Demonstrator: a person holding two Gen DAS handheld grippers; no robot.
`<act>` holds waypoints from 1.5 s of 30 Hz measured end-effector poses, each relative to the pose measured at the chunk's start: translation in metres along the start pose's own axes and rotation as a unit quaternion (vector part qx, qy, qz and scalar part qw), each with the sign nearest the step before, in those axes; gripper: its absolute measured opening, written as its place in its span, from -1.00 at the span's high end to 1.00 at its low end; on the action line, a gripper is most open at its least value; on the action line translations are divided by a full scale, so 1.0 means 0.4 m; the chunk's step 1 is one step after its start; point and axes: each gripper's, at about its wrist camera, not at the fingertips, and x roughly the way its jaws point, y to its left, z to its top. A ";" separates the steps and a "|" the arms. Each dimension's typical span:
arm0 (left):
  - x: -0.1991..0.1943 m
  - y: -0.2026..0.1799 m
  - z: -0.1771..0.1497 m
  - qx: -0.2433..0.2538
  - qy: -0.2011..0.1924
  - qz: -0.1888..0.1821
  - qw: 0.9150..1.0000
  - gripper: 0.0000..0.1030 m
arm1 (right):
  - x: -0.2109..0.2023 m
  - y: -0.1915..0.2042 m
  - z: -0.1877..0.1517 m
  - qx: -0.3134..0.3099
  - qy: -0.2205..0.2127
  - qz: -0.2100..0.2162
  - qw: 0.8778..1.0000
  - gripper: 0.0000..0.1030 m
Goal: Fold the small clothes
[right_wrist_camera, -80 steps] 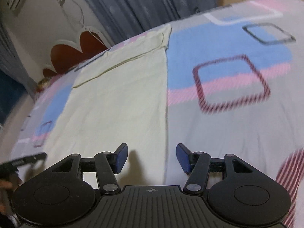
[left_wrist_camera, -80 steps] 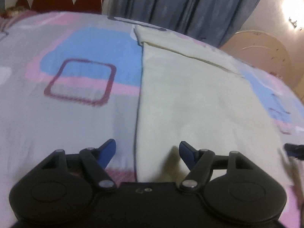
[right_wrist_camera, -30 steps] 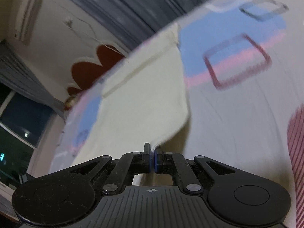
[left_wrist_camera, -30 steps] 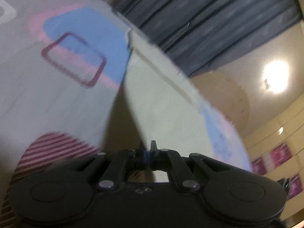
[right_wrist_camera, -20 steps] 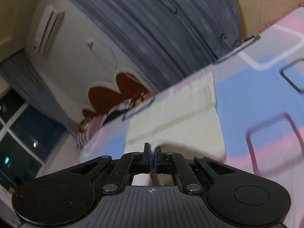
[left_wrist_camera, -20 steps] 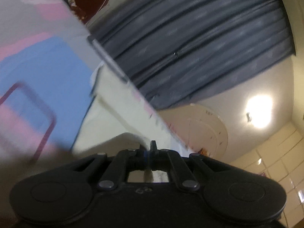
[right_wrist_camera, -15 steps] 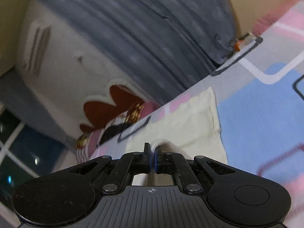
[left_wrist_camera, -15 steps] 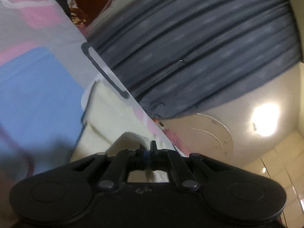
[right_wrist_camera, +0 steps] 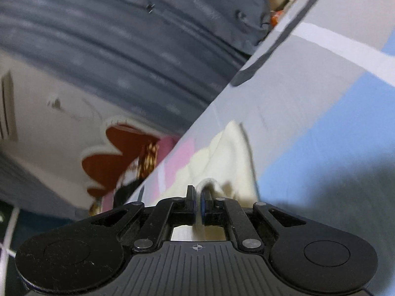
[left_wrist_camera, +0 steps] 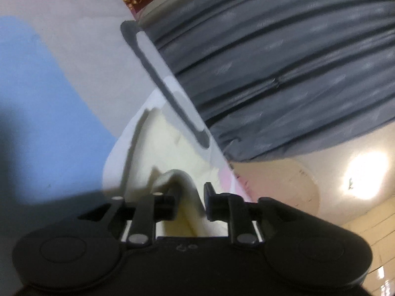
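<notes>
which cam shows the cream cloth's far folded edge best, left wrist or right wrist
Left wrist. There the cream cloth fills more of the frame, with its far edge and the fold seam visible against the bedsheet, and the left gripper is open around it. The right wrist view shows a narrower, blurrier strip of cloth, pinched in the right gripper.

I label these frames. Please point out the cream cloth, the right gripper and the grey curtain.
cream cloth (left_wrist_camera: 170, 145), left wrist view, flat upper layer.
right gripper (right_wrist_camera: 197, 203), right wrist view, between fingertips.
grey curtain (left_wrist_camera: 284, 56), left wrist view, middle folds.
</notes>
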 end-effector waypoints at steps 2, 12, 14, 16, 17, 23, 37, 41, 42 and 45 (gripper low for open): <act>-0.013 -0.006 0.002 0.005 -0.025 -0.023 0.999 0.09 | 0.009 -0.007 0.011 -0.006 -0.020 -0.001 1.000 0.58; 0.003 -0.102 0.001 0.226 -0.014 0.070 0.971 0.02 | -0.012 0.130 -0.039 -0.262 -0.026 -0.062 0.963 0.07; 0.037 -0.108 0.002 0.255 0.001 0.090 0.963 0.07 | 0.013 0.145 -0.054 -0.293 -0.016 -0.082 0.953 0.12; 0.067 -0.117 -0.005 0.282 0.017 0.112 0.953 0.13 | 0.046 0.153 -0.073 -0.316 -0.005 -0.091 0.944 0.17; 0.079 -0.120 -0.010 0.293 0.023 0.119 0.948 0.13 | 0.063 0.159 -0.080 -0.330 0.004 -0.102 0.938 0.19; 0.110 -0.135 -0.026 0.344 0.018 0.156 0.926 0.83 | 0.143 0.164 -0.167 -0.430 0.020 -0.161 0.888 0.93; 0.164 -0.173 -0.047 0.381 -0.027 0.157 0.911 0.95 | 0.124 0.144 -0.178 -0.437 -0.034 -0.190 0.879 0.96; 0.133 -0.167 -0.039 0.358 -0.037 0.153 0.920 0.38 | 0.135 0.128 -0.176 -0.422 -0.026 -0.205 0.882 0.94; 0.106 -0.182 -0.042 0.352 -0.057 0.143 0.923 0.20 | 0.126 0.145 -0.176 -0.421 -0.032 -0.212 0.881 0.91; 0.097 -0.251 -0.085 0.369 -0.051 0.115 0.921 0.06 | 0.087 0.210 -0.202 -0.439 -0.061 -0.170 0.880 0.34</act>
